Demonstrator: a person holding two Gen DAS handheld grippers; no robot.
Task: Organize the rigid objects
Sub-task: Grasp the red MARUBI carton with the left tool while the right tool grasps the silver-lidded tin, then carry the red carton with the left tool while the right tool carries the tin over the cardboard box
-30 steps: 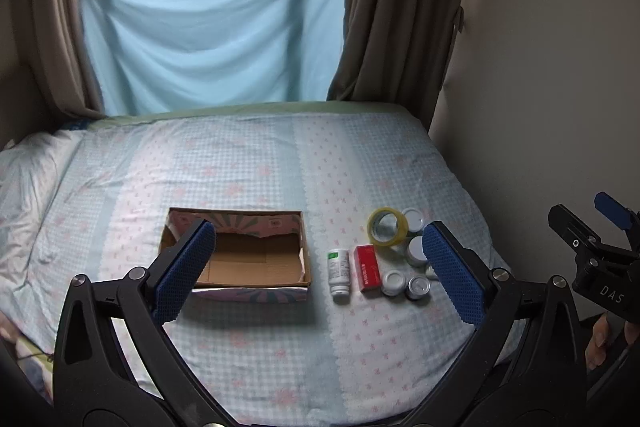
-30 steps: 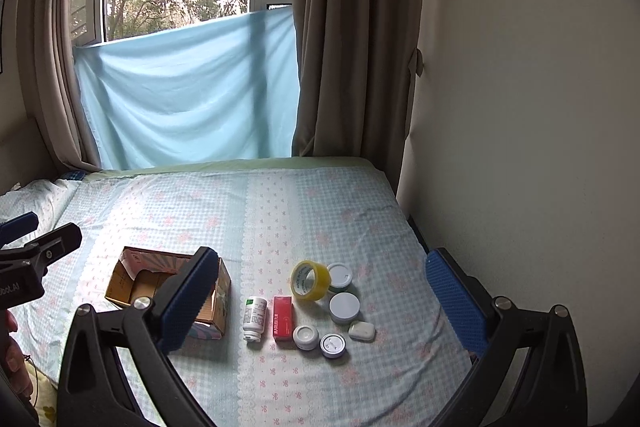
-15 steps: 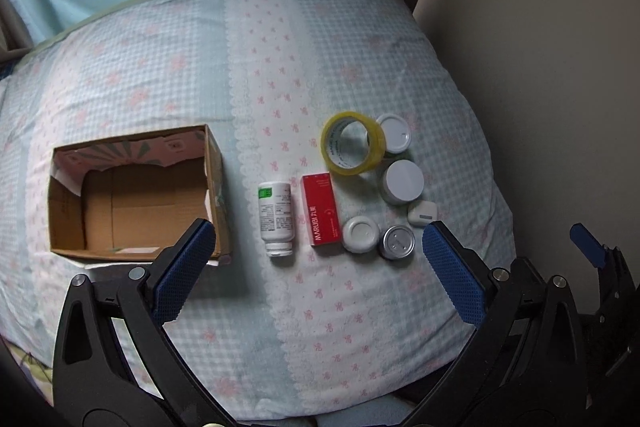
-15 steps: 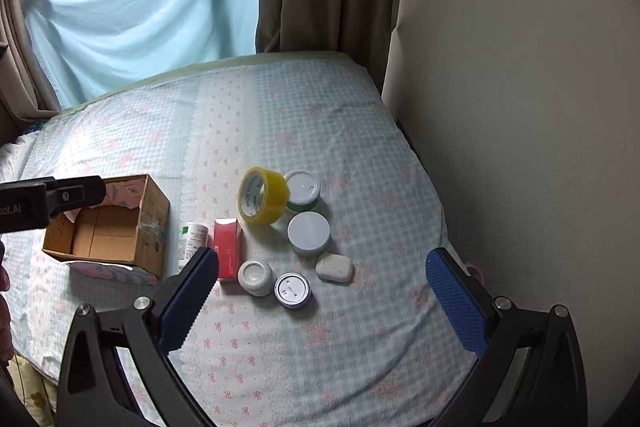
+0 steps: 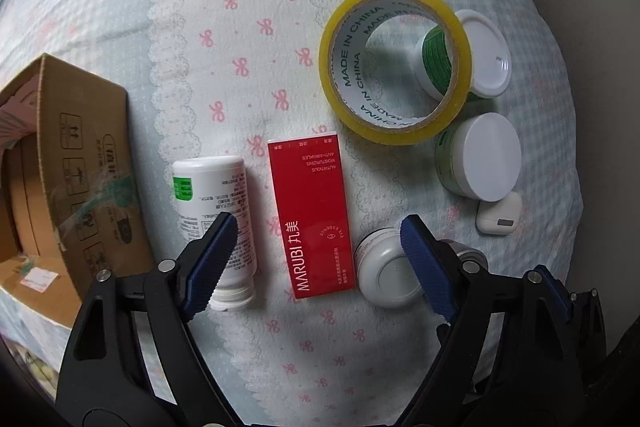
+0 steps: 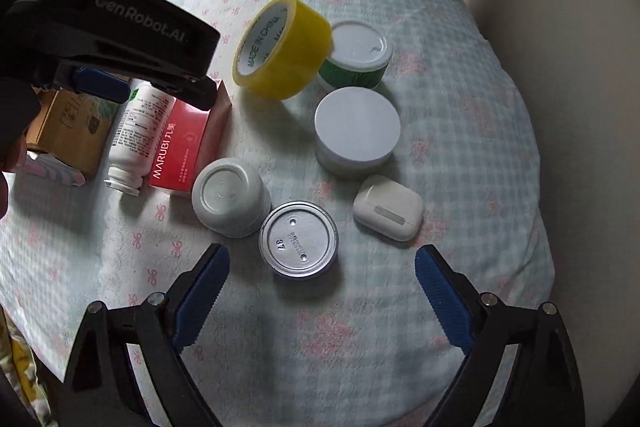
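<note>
Both grippers have dropped from a high, wide look at the bed to close above the items, now pointing steeply down. Left gripper [image 5: 316,251]: jaws have just been closing, still spread, nothing pinched; the red Marubi box [image 5: 310,215] lies between them, the pads not touching it. The lying white pill bottle [image 5: 214,223] sits under the left pad, the small white jar [image 5: 386,277] under the right.

Right gripper [image 6: 322,285]: jaws also just closing, still spread and empty, with the silver tin [image 6: 298,239] just ahead of the gap and the white earbud case [image 6: 388,213] beside it.

The yellow tape roll [image 5: 394,61], green-label tub [image 6: 358,57] and white-lidded jar [image 6: 356,131] sit behind. The cardboard box [image 5: 72,195], far left on the bed [image 5: 240,7], looks empty.

Judgement: approach finished, first picks lining up; nothing sorted yet.
</note>
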